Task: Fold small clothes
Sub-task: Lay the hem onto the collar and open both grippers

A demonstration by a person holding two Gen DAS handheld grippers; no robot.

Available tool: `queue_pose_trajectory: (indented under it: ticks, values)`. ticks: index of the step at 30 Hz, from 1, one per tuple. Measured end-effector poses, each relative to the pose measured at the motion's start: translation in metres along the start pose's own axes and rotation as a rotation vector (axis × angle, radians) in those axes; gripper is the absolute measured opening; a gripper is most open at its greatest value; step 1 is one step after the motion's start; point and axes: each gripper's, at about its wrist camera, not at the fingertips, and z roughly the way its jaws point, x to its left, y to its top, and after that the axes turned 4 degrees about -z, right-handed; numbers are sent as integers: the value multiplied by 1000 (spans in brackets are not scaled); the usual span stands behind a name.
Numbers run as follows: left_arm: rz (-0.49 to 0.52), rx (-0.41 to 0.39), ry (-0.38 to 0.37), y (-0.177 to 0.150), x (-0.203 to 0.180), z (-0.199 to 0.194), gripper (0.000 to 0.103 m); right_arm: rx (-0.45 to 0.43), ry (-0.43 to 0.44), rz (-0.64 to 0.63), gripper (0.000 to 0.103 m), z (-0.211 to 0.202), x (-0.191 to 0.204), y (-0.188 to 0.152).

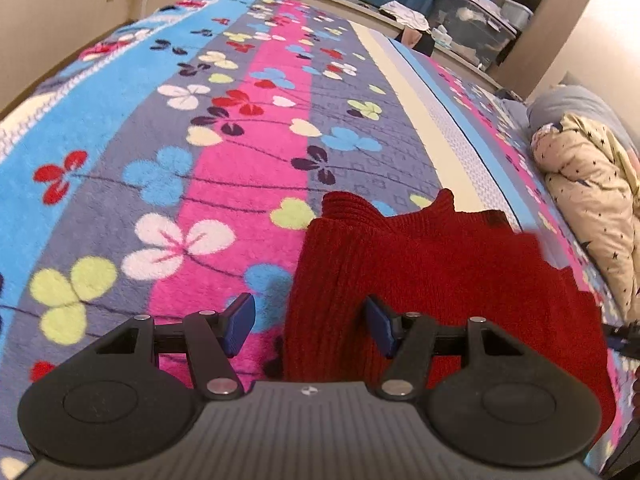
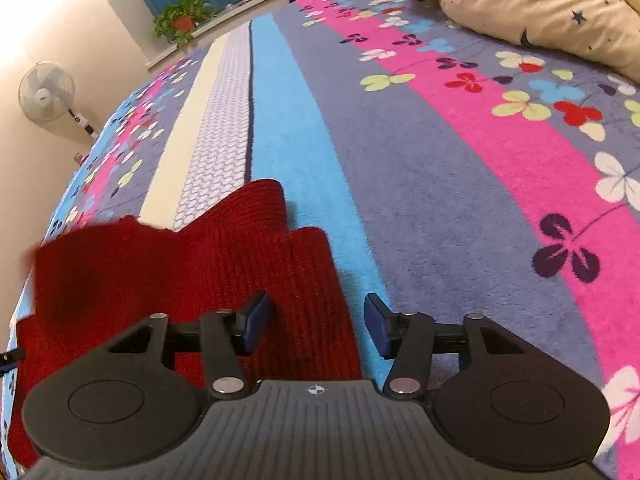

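From my left camera the sweater (image 1: 440, 280) is smeared along its far right corner, and its near hem is hidden under the left gripper (image 1: 310, 324). On the right camera, the sweater's left corner is the same blur, and the frame's left edge cuts it off. Past the sweater, the quilt (image 1: 592, 192) runs off-frame; shelf clutter (image 1: 468, 20) is too small to read.

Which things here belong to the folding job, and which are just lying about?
For the job:
red knitted garment
left claw, open
right claw, open
flowered blanket, the folding surface

Lying about:
star-print quilt
potted plant
standing fan
storage bin
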Motion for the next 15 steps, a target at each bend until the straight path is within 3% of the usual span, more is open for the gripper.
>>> queue_pose_trajectory:
  ticks: [9,13,15]
  values:
    - [-19,15,-7,1,-1,7,63,31,25,95,60,6,-15,1]
    - [-6,13,-27,1,-4,6,47,55,60,168,60,10,-24,0]
    - [14,5,-26,1,-7,4,47,58,79,212,60,9,-30,-1]
